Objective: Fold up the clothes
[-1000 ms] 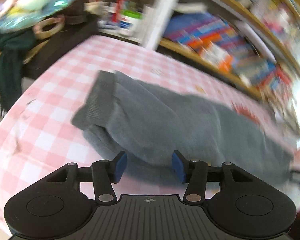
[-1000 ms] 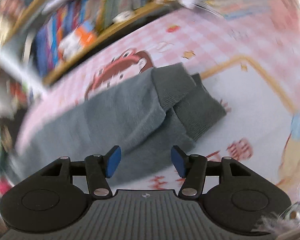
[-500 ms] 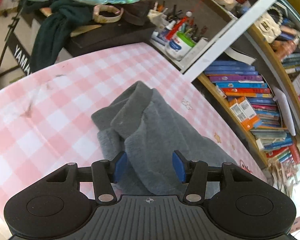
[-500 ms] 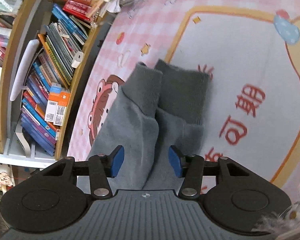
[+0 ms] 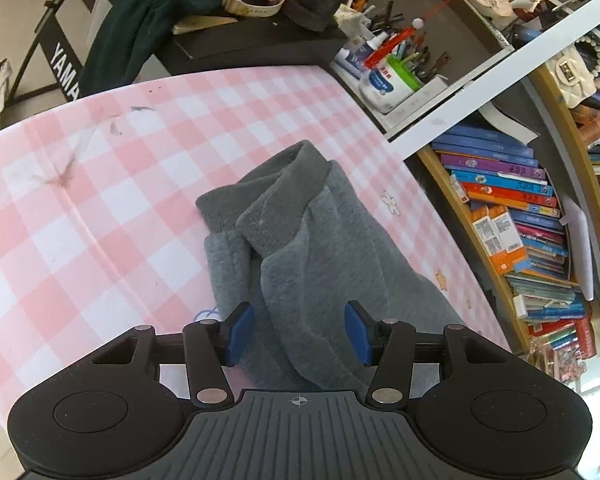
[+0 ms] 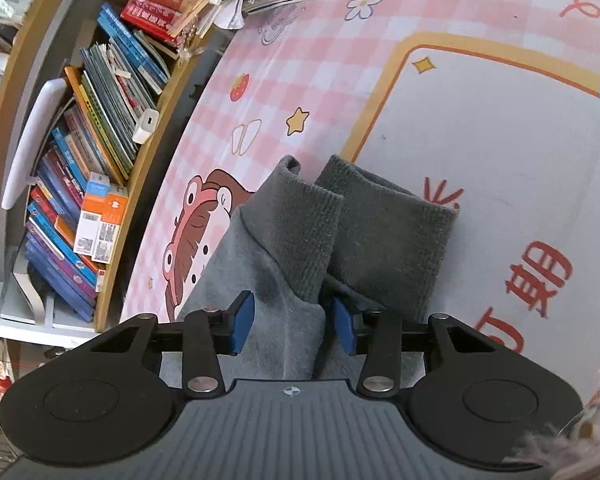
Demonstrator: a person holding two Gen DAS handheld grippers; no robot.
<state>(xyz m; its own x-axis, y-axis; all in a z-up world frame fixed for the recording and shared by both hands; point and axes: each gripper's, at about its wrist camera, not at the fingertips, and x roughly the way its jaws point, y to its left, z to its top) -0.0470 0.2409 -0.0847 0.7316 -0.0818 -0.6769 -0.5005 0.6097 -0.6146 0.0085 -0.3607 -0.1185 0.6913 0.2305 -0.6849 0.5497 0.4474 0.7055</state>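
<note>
Garment: grey sweatpants [image 5: 320,240], lying long on pink checked surface [image 5: 100,200], ribbed ends [image 6: 340,224] stacked.
Feel: prob. soft, limp, light; will sag.
Hold: thru both layers nr ribbing.
Left gripper [image 5: 298,330]: fingers wide, over cloth, nothing pinched.
Right gripper [image 6: 292,322]: fingers apart astride upper fold, not clamped.

On the left wrist view, the pink checked counter [image 5: 100,208] lies bare to the left of the grey garment [image 5: 312,248], giving open room on that side and toward its far edge. Beyond that edge stand a black keyboard stand [image 5: 60,60] draped with dark green cloth [image 5: 132,20] and a tub of pens [image 5: 388,76] on a white shelf. Along the right, the bookshelf [image 5: 512,216] runs close beside the counter, leaving only a narrow strip next to the garment.

On the right wrist view, the white panel of the counter [image 6: 500,140] is bare to the right of and beyond the garment's cuffs [image 6: 384,224]. Packed books [image 6: 92,184] close off the left.
</note>
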